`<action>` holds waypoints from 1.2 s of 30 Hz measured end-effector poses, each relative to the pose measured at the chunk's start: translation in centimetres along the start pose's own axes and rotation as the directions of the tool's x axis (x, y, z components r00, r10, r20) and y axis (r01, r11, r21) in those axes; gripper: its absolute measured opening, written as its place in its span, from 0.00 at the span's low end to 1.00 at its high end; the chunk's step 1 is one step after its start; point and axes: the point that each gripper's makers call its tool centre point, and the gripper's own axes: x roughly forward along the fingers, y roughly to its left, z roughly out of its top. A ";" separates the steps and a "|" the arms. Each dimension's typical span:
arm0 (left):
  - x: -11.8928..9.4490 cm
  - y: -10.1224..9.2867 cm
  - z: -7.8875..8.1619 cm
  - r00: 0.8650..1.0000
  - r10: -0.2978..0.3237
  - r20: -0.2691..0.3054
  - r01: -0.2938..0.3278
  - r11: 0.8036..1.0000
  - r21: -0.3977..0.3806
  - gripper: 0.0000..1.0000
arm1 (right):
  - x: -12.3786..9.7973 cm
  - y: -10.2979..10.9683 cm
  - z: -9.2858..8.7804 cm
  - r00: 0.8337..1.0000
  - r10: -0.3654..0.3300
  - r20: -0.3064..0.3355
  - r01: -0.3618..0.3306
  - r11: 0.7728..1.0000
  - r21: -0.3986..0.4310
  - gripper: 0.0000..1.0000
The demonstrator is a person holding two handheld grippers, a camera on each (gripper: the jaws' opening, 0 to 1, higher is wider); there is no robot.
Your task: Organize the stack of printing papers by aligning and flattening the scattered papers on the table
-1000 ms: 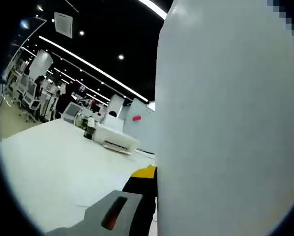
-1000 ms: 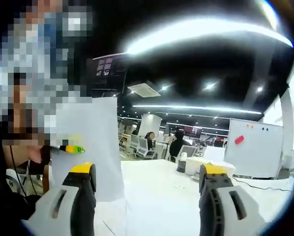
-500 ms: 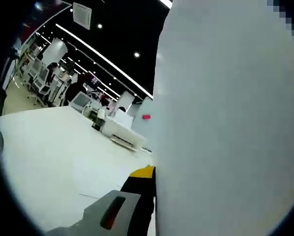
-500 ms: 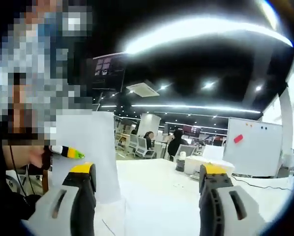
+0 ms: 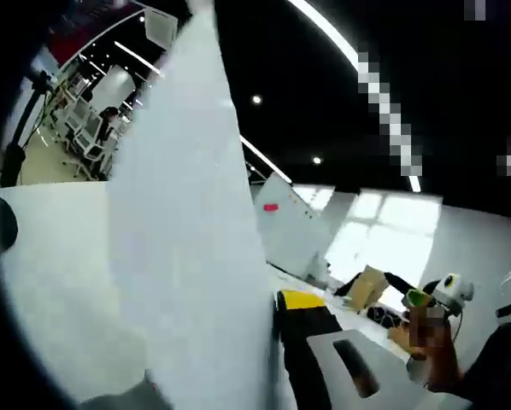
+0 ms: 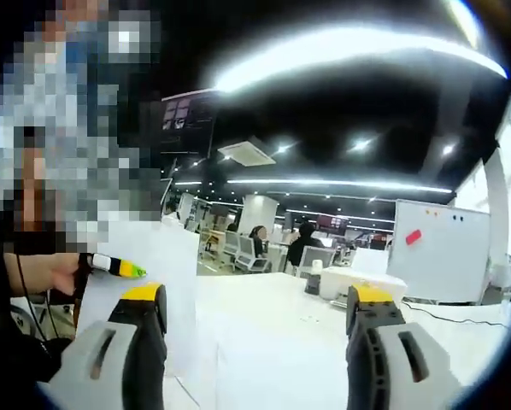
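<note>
Dark ceiling (image 6: 341, 111) crossed by long light strips (image 6: 349, 47) across the top of the frame, white table (image 6: 273, 333) low and centre, whiteboard (image 6: 439, 252) at right, office chairs (image 6: 243, 252) mid-left, bright windows (image 5: 384, 243) right of centre.

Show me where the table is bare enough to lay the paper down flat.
In the right gripper view, the table is bare ahead of the open right gripper, from the held paper across to the box and bottle at the far edge. That far edge is crowded. The left gripper grips the paper.
</note>
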 end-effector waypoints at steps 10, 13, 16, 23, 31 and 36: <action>-0.7 1.7 1.3 0.995 0.057 0.081 -0.052 0.997 -0.059 0.06 | 0.0 -0.1 0.0 1.000 -0.002 -0.005 0.002 1.000 -0.003 0.82; -0.8 2.0 1.7 0.993 0.065 0.098 -0.058 0.996 -0.071 0.06 | 0.0 0.0 0.0 1.000 0.000 -0.004 0.000 1.000 -0.005 0.82; -0.9 2.2 2.0 0.991 0.071 0.111 -0.062 0.995 -0.078 0.06 | -0.1 0.0 0.1 1.000 0.001 -0.004 -0.001 1.000 -0.006 0.82; -0.7 1.8 2.3 0.989 0.062 0.132 -0.054 0.996 -0.066 0.06 | -0.1 -0.2 0.1 1.000 -0.002 -0.003 0.002 1.000 -0.006 0.82; -0.8 2.3 2.6 0.982 0.080 0.169 -0.063 0.992 -0.107 0.06 | -0.1 -0.1 0.1 1.000 -0.001 0.005 0.001 1.000 -0.013 0.81; -0.9 2.8 2.9 0.976 0.090 0.200 -0.057 0.985 -0.164 0.06 | -0.2 -0.3 -0.1 1.000 -0.005 -0.001 0.005 1.000 -0.007 0.81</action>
